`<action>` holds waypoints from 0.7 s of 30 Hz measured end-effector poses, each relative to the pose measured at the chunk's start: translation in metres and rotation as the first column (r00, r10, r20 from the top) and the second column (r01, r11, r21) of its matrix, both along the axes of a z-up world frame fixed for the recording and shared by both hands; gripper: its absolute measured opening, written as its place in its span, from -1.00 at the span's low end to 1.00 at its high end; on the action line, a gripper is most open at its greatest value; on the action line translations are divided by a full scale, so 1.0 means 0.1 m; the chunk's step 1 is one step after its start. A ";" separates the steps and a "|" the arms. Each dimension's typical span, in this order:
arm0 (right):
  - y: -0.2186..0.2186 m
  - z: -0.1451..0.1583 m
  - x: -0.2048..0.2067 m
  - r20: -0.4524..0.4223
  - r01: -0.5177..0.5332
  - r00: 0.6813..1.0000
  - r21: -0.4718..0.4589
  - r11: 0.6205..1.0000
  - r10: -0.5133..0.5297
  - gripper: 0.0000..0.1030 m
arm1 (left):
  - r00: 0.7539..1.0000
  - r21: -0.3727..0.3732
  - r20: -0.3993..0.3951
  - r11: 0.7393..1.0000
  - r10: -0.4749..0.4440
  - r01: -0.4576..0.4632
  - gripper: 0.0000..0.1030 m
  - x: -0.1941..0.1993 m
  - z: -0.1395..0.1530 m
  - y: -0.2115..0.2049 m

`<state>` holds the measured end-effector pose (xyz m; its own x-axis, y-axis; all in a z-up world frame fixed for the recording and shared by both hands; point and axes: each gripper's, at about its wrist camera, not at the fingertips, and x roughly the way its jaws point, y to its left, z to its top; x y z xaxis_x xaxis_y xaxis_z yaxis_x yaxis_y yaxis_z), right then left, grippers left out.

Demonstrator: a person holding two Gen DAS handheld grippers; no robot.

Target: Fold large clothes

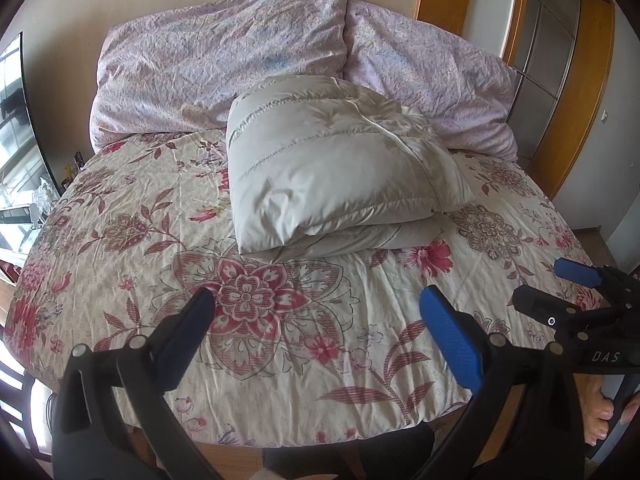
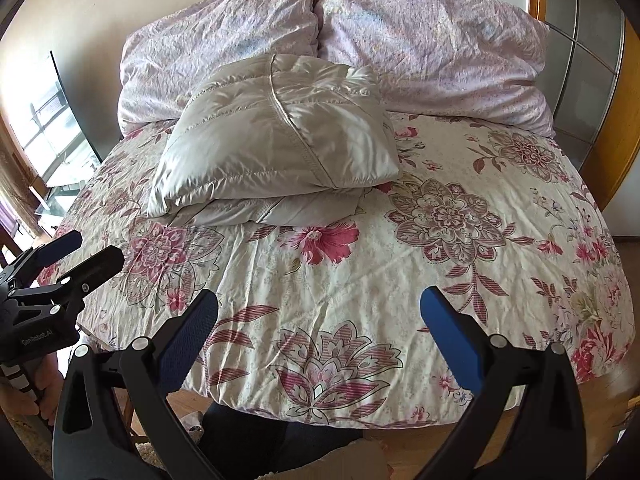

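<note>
One folded jacket (image 1: 340,168) lies on the floral bed (image 1: 280,340), its far edge against two pillows (image 1: 224,60); both claws, left (image 1: 320,328) and right (image 2: 320,328), hang wide open and empty over the bed's near edge.

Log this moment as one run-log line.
left gripper: open, empty | right gripper: open, empty | puffy beige quilted jacket: folded, on floral bedspread, untouched

Bright daylight from left window (image 1: 16,128), sheen on jacket (image 2: 280,136), sharp focus, fisheye-bent edges
</note>
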<state>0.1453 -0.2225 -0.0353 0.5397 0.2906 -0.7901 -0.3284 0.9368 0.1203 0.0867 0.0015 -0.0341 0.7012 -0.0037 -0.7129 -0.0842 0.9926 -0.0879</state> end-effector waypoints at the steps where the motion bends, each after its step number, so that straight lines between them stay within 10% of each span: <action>1: 0.00 0.00 0.00 -0.006 -0.001 1.000 0.001 1.000 0.001 0.97 | 1.000 -0.006 -0.003 1.000 -0.003 0.003 0.96 -0.01 0.00 0.00; 21: -0.02 0.00 -0.02 -0.032 -0.003 0.999 -0.016 1.000 0.003 0.97 | 0.999 -0.040 -0.004 0.999 -0.034 0.033 0.96 -0.06 0.06 -0.07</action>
<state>0.1430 -0.2241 -0.0354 0.5130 0.2798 -0.8115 -0.3276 0.9376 0.1161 0.0812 -0.0054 -0.0277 0.6971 -0.0558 -0.7148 -0.0513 0.9905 -0.1273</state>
